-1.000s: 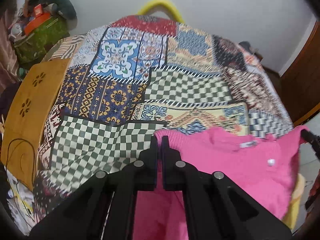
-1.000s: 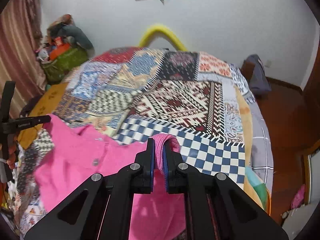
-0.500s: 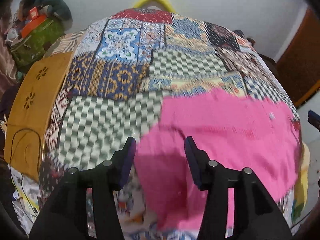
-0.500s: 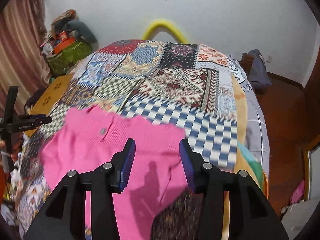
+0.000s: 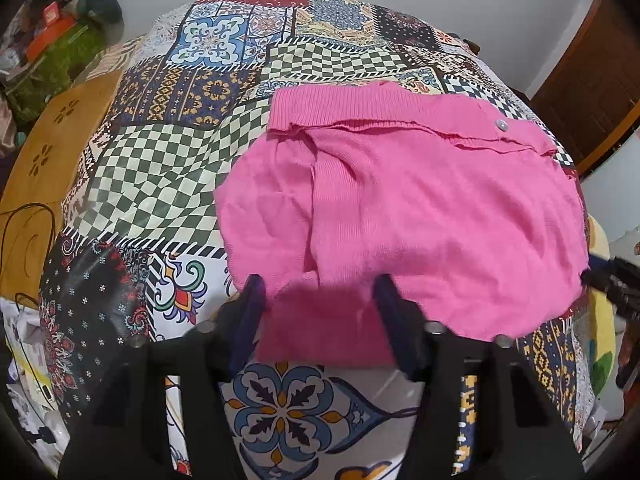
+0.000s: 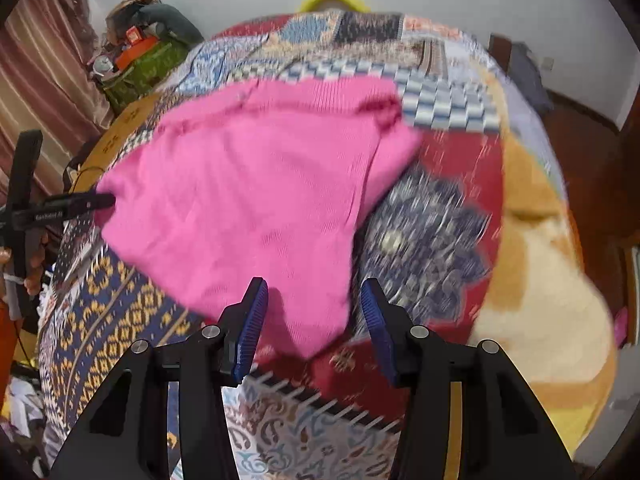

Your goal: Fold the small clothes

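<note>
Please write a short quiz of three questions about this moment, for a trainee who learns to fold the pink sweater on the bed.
1. True or false: the right gripper is clamped on the pink sweater.
2. What does the sweater lie on? A) a bare wooden floor B) a patchwork bedspread C) a glass desk
3. Fill in: near the sweater's far edge a small pale ____ shows.

Key
1. False. Its jaws stand apart with the sweater's near corner lying between them. The left gripper has its jaws closing, also not pressing the cloth.
2. B
3. button
</note>
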Tool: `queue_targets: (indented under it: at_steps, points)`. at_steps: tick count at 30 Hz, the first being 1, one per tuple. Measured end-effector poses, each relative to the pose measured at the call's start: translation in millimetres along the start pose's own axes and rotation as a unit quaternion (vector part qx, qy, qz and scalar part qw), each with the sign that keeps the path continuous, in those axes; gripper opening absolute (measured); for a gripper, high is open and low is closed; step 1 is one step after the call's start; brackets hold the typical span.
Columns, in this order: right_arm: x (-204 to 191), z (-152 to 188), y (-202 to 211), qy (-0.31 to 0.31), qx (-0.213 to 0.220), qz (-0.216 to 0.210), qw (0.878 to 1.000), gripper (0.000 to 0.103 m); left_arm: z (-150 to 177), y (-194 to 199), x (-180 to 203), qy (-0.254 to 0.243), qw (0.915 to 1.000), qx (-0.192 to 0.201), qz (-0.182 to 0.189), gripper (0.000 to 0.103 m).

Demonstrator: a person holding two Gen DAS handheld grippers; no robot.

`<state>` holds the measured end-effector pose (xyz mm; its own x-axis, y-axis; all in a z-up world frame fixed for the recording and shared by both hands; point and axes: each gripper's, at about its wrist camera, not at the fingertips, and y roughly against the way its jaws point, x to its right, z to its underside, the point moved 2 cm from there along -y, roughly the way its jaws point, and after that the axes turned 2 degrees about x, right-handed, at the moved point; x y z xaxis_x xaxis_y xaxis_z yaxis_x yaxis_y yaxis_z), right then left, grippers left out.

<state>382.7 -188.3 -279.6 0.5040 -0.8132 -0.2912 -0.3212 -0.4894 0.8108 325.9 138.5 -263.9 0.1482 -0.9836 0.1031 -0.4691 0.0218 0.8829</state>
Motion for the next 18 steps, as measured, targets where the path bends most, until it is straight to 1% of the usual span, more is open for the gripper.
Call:
queue_targets:
  at_steps: [1, 2, 3, 4, 6, 9, 11, 14, 16, 18]
  points:
    - [-1.6, 3.1, -1.0, 0.0, 0.0, -0.004, 1.0, 0.039, -0.1, -1.1, 0.4, -0.001, 1.0, -0.002, -0.003, 0.033]
    - [-3.3, 4.6, -2.5, 0.002, 0.0, -0.007, 1.0, 0.032, -1.1, -2.1, -0.4, -0.003, 0.9999, -0.002, -0.011, 0.014]
    - [-5.1, 5.4, -3.3, 0.004, 0.001, -0.01, 1.0, 0.027, -1.4, -2.1, -1.5, -0.002, 0.9998, -0.001, -0.018, 0.003]
    - [-6.5, 5.7, -4.1, 0.003, 0.004, -0.012, 1.0, 0.024, -1.7, -1.3, -3.6, -0.001, 0.9998, 0.002, -0.021, 0.003]
    - [-7.9, 4.5, -5.2, 0.001, 0.005, -0.016, 1.0, 0.008, -0.6, 2.0, -11.0, 0.008, 0.9998, 0.005, -0.018, 0.003]
    - [-9.9, 4.7, -5.4, 0.004, 0.009, -0.017, 1.0, 0.006, 5.8, 4.6, -24.4, 0.018, 0.9995, -0.001, -0.024, 0.003]
    - [-11.6, 7.0, -5.9, 0.008, 0.007, -0.018, 1.0, 0.006, 12.2, 2.1, -32.3, 0.023, 0.9992, -0.013, -0.028, 0.003]
    - [-13.6, 11.8, -6.1, 0.009, 0.007, -0.02, 1.0, 0.006, 19.8, 1.8, -41.9, 0.035, 0.9987, -0.021, -0.032, 0.004]
    - [-13.7, 12.2, -3.9, 0.009, 0.011, -0.018, 1.0, 0.006, 22.6, 5.0, -48.5, 0.049, 0.998, -0.022, -0.033, 0.008]
    - [-13.5, 12.1, -1.7, 0.008, 0.012, -0.019, 1.0, 0.006, 24.3, 8.3, -53.9, 0.061, 0.9976, -0.022, -0.025, 0.021]
